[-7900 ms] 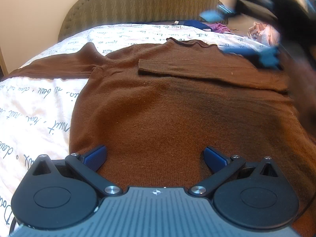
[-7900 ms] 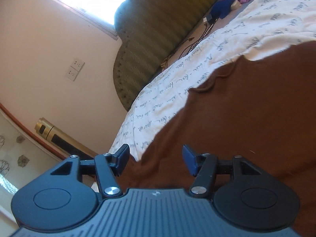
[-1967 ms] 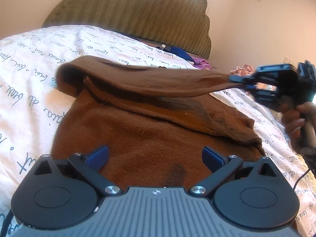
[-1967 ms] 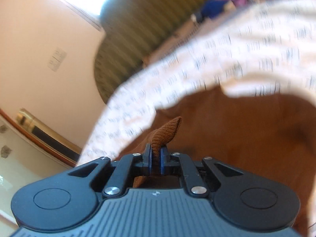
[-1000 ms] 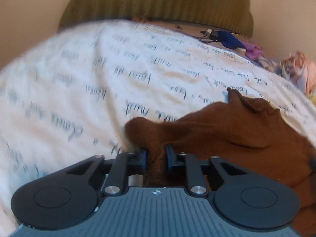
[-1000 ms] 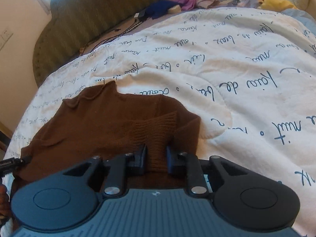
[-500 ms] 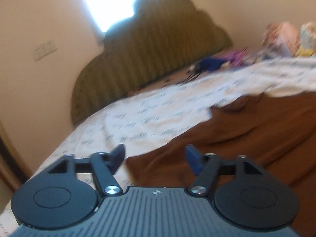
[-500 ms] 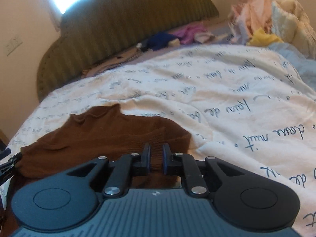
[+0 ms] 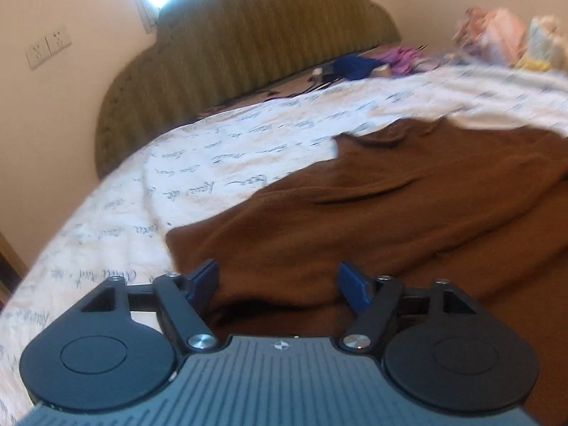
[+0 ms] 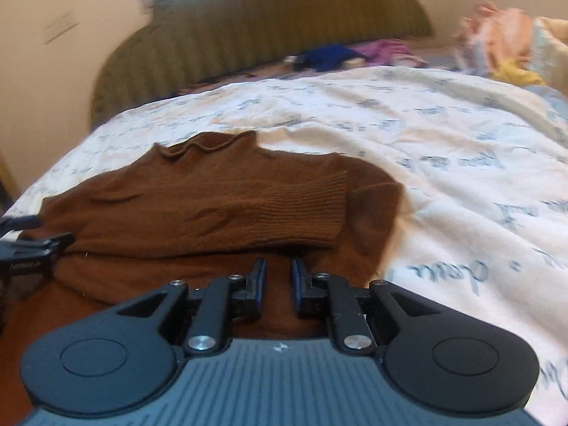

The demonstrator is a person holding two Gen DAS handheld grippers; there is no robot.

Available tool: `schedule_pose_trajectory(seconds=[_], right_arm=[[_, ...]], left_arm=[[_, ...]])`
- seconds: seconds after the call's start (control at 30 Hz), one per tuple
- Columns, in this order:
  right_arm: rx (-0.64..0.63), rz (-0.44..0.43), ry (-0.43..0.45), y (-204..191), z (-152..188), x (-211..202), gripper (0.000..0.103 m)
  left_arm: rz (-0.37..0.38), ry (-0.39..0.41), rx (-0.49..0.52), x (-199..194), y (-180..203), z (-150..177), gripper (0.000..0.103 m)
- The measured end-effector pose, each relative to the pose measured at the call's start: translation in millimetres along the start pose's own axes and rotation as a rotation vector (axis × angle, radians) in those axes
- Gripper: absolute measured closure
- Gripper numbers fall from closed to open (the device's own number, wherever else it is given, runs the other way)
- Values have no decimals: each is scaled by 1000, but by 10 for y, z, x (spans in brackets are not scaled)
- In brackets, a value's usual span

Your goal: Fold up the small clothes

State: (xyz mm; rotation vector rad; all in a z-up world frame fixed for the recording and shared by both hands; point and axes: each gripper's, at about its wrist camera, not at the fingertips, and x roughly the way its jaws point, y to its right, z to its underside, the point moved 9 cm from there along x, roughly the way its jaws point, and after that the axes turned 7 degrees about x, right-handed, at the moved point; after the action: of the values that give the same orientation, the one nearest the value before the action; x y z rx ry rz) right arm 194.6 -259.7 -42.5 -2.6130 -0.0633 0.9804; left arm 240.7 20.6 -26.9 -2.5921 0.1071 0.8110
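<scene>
Brown sweater (image 10: 198, 206) lies on the white script-print bedspread (image 10: 443, 163), both sleeves now folded across the chest; ribbed cuff (image 10: 312, 209) tops the right side. Two seconds ago that sleeve hung in the air, stretched from the right gripper. Left gripper (image 9: 278, 280): a second ago pinched on a sweater fold, its jaws have just been opening and now stand spread, cloth beneath but not clamped. Right gripper (image 10: 278, 284): jaws narrowly parted, cuff released, nothing pressed between them; it sits just short of the sweater's folded edge.
</scene>
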Motion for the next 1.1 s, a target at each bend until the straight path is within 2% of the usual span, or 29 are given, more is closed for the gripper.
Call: schedule_pose_trajectory(seconds=[0.03, 0.1, 0.13, 0.17, 0.2, 0.23, 0.27, 0.3, 0.37, 0.43, 0.53, 0.63, 0.67, 0.7, 0.73, 0.77, 0.8, 0.83, 0.9, 0.97, 1.0, 1.03, 1.1], right_arm=[[5, -35, 5, -82, 55, -133, 85], [-27, -106, 6, -237, 240, -303, 72], [-61, -97, -16, -270, 376, -307, 56], [-106, -63, -46, -260, 514, -253, 45], [-188, -45, -8, -246, 613, -236, 46], [-225, -43, 15, -220, 653, -260, 46], [-182, -44, 10, -165, 618, -291, 46], [-129, -2, -3, -85, 564, -325, 46], [-75, 43, -22, -24, 522, -438, 45], [-62, 11, -13, -56, 535, -585, 45], [-63, 123, 4, 106, 588, -670, 44], [27, 91, -40, 310, 734, -694, 44], [23, 72, -31, 310, 753, -725, 43], [8, 45, -46, 272, 768, -714, 43], [1, 10, -53, 221, 776, -717, 54], [-2, -25, -72, 191, 788, -709, 86], [5, -34, -85, 203, 784, -702, 95], [16, -39, -84, 223, 755, -709, 96], [47, -53, -67, 289, 703, -795, 98], [74, -14, -56, 439, 740, -826, 99], [85, 2, -66, 512, 804, -804, 99], [117, -33, -48, 548, 819, -812, 100], [203, -80, -46, 572, 834, -853, 99]], left_arm=[[59, 19, -26, -173, 50, 24, 26], [160, 30, -55, -428, 200, 144, 13], [185, 6, -42, -450, 283, 243, 13], [190, -40, -18, -399, 358, 388, 13], [179, -77, -8, -326, 383, 524, 7], [180, -63, -70, -327, 303, 569, 7], [185, -93, -113, -330, 212, 586, 7], [175, -115, -144, -360, 124, 595, 11], [172, -112, -182, -503, -19, 599, 16], [171, -82, -210, -688, -122, 624, 12], [124, -86, -252, -839, -300, 783, 10], [91, -163, -321, -771, -490, 1042, 11], [94, -196, -358, -718, -536, 1130, 15], [103, -181, -367, -722, -568, 1141, 16], [100, -178, -366, -730, -579, 1131, 19], [92, -185, -359, -742, -585, 1113, 36], [101, -180, -348, -766, -579, 1081, 78], [110, -178, -342, -796, -588, 1051, 96], [96, -174, -335, -856, -657, 1019, 94], [61, -189, -309, -833, -740, 1098, 93], [69, -199, -304, -777, -733, 1154, 93], [63, -169, -283, -772, -712, 1169, 93], [54, -158, -259, -831, -665, 1147, 90]])
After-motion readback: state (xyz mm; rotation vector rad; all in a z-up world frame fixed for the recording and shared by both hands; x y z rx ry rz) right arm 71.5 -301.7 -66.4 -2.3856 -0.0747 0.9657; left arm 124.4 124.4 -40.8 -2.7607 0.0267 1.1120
